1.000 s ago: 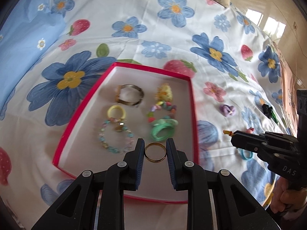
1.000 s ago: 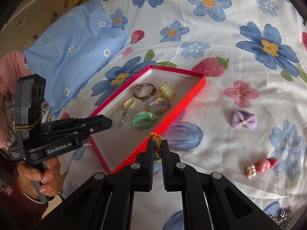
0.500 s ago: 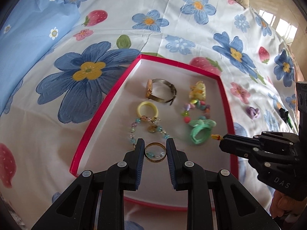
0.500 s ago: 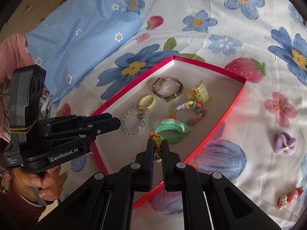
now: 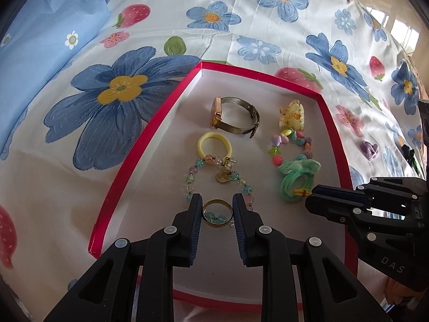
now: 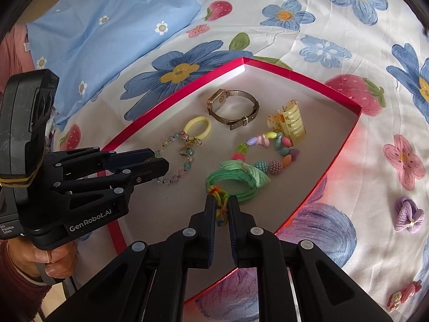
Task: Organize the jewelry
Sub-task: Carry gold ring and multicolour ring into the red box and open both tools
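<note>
The left hand-held gripper (image 5: 217, 210) is closed on a gold ring (image 5: 216, 212), its two pads pressing the ring from both sides, and it hangs over the red tray (image 5: 150, 134) near the tray's 6 o'clock edge, just above the crystal bead bracelet (image 5: 214, 179). The jaws of the right hand-held gripper (image 6: 222, 209) are opening, and a small multicolour hair tie (image 6: 220, 201) is between them; it touches the green hair tie (image 6: 238, 185) lying in the tray. In the left wrist view the tray holds, from 12 o'clock downward, a wristwatch (image 5: 236, 116) and a yellow hair claw (image 5: 292, 115), then a yellow hair tie (image 5: 214, 146) and a colourful bead bracelet (image 5: 292, 145). The tray lies on a bed sheet (image 5: 241, 21) printed with blue flowers and strawberries. On the sheet, at 3 o'clock from the tray in the right wrist view, lie a purple bow (image 6: 409, 214) and, lower, a pink hair clip (image 6: 405, 295). A blue pillow (image 6: 107, 26) is at 10 o'clock.
</note>
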Tool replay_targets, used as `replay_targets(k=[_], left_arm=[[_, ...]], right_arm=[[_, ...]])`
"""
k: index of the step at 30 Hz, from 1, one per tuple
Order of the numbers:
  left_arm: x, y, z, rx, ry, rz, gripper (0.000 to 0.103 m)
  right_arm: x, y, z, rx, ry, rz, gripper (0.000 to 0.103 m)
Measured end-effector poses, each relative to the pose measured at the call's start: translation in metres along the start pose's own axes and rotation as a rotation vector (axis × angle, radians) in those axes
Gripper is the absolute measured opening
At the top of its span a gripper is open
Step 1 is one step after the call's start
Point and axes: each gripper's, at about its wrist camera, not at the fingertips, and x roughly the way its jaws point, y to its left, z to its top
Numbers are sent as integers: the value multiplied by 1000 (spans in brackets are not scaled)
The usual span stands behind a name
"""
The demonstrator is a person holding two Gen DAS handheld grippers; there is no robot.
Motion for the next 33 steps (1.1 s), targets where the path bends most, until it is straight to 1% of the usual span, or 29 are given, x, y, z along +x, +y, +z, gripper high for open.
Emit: replay_targets(k=[2,9,11,20,29,33], left_arm=[[0,0,0,1,0,0,23],[-1,0,-1,0,-1,2,23],[-1,0,-1,0,-2,7,23],[0,-3,-2,13,-5,27,24],[-1,-5,-2,14,-1,35,24],[-2,-5,-3,8,6,34,24]], right_arm=[[0,-1,0,4,0,9,14],[-2,4,-1,2,-5,15,26],[-3,4,-1,5,-6,16,28],[-22,-3,-7,31,-43,13,28],[-59,-9,-17,70,-114,13,31],[-78,-18,-24,100,-150,6,34]])
